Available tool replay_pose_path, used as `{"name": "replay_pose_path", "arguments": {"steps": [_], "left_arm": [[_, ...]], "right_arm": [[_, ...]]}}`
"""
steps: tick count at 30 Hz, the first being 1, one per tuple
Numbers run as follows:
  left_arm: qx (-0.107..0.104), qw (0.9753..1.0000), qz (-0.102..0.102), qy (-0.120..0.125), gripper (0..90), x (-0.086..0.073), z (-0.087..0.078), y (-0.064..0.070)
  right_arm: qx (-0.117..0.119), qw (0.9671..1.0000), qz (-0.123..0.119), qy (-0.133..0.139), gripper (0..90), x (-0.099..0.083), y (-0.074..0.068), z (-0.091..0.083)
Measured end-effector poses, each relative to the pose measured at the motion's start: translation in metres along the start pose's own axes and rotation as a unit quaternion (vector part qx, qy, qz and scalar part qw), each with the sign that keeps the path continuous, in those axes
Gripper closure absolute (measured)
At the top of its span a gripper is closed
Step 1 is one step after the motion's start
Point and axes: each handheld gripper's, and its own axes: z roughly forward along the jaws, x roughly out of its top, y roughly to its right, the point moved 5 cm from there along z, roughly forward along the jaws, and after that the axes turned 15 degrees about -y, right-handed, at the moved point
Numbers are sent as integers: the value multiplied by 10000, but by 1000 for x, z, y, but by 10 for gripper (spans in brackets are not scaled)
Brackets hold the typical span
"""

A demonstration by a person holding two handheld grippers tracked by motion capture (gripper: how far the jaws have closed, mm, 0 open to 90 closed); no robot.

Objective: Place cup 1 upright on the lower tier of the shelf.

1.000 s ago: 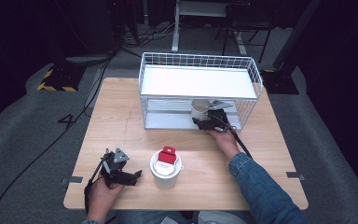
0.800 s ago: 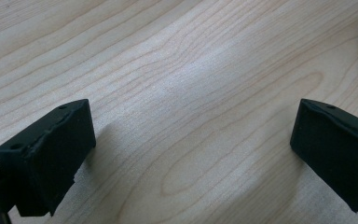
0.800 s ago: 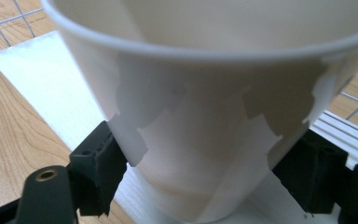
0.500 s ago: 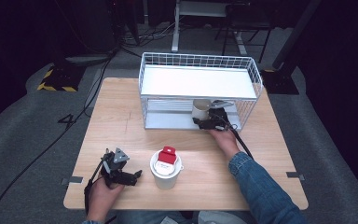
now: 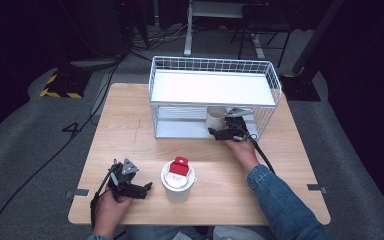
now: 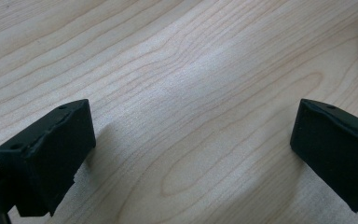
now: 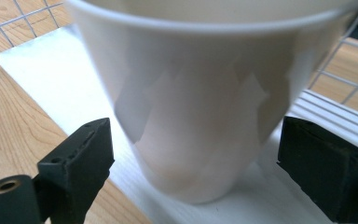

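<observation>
The right claw [image 5: 219, 133] reaches into the lower shelf of the white wire rack [image 5: 215, 87] at the far edge of the tabletop [image 5: 130, 135]. Its jaws are spread wide on either side of a white cup [image 7: 191, 98] that stands upright on the rack's white floor; in the right gripper view both jaws stand clear of the cup's wall, released, not touching it. The left claw [image 5: 147, 186] rests near the near left corner of the tabletop, its jaws wide apart over bare wood, holding nothing. Just beside it, toward the near edge, stands a white lidded cup with a red tab [image 5: 178, 176]
</observation>
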Motion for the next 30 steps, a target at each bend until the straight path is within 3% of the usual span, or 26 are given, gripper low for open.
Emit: {"name": "replay_pose_path", "arguments": {"steps": [11, 18, 27, 30], "left_arm": [[3, 10000, 1, -32, 3, 0, 0, 0], [-6, 10000, -4, -22, 3, 0, 0, 0], [-12, 10000, 5, -21, 3, 2, 1, 0], [19, 10000, -22, 13, 14, 4, 1, -2]], "right_arm": [[-97, 9999, -121, 54, 124, -3, -8, -27], [-34, 9998, -138, 148, 124, -9, -11, -47], [54, 9993, -229, 305, 135, -20, -16, -84], [117, 9994, -218, 224, 138, -26, -17, -97]]}}
